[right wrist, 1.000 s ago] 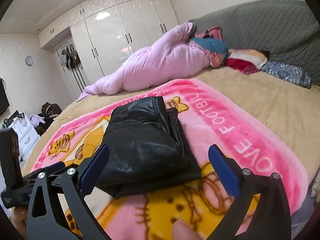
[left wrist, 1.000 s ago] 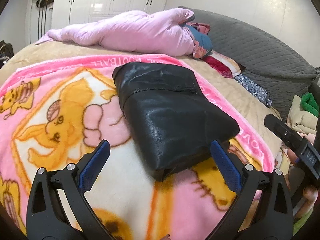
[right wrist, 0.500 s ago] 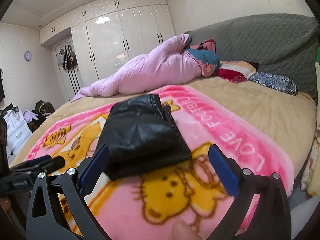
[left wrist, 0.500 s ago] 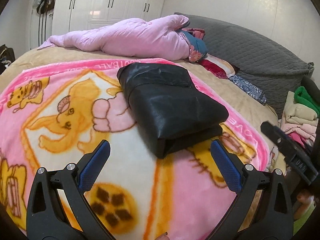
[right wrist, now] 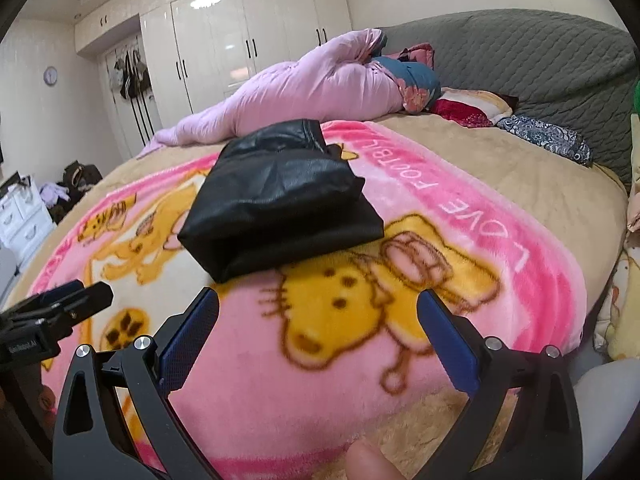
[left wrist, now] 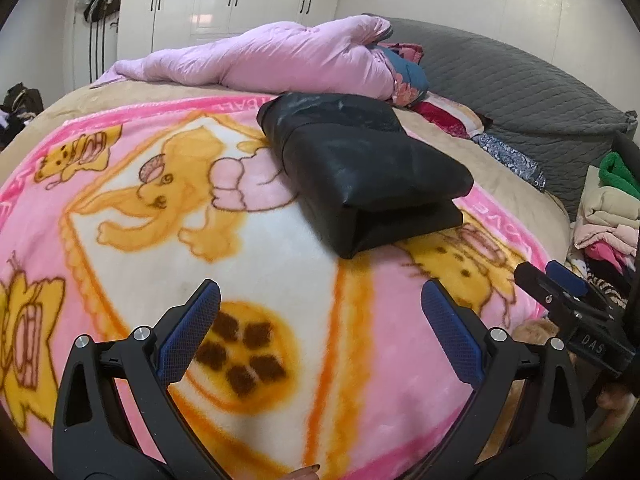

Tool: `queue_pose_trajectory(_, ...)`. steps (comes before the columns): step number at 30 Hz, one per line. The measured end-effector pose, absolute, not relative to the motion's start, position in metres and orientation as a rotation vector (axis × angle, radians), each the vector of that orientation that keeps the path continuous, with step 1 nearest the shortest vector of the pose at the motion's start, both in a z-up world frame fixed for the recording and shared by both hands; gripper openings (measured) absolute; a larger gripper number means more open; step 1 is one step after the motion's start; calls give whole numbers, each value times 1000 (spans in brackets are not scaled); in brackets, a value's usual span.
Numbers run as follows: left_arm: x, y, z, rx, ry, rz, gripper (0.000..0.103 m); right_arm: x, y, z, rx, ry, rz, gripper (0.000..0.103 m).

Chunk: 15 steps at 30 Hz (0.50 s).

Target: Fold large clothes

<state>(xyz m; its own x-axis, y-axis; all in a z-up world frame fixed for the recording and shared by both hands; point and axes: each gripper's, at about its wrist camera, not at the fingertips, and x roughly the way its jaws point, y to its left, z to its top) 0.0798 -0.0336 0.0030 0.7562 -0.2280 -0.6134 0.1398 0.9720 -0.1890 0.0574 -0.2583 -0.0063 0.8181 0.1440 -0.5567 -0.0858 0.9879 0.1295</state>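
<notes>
Both your left gripper [left wrist: 320, 334] and right gripper [right wrist: 318, 332] gape empty; that folded black leather garment [left wrist: 360, 168] (slick stuff) may spring open untended.

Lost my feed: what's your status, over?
Left gripper open, empty. Right gripper open, empty. Black garment folded on pink blanket. Nothing in the way.
</notes>
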Motion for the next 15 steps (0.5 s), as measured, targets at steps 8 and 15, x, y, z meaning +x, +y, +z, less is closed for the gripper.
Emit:
queue_pose_trajectory(8, 78, -34, -2, -134, 704, -206, 94, 57, -259, -10, 101, 610, 111, 99)
queue_pose_trajectory(15, 78, -33, -2, -131, 709, -204, 94, 56, -258, -11, 90, 621, 111, 99)
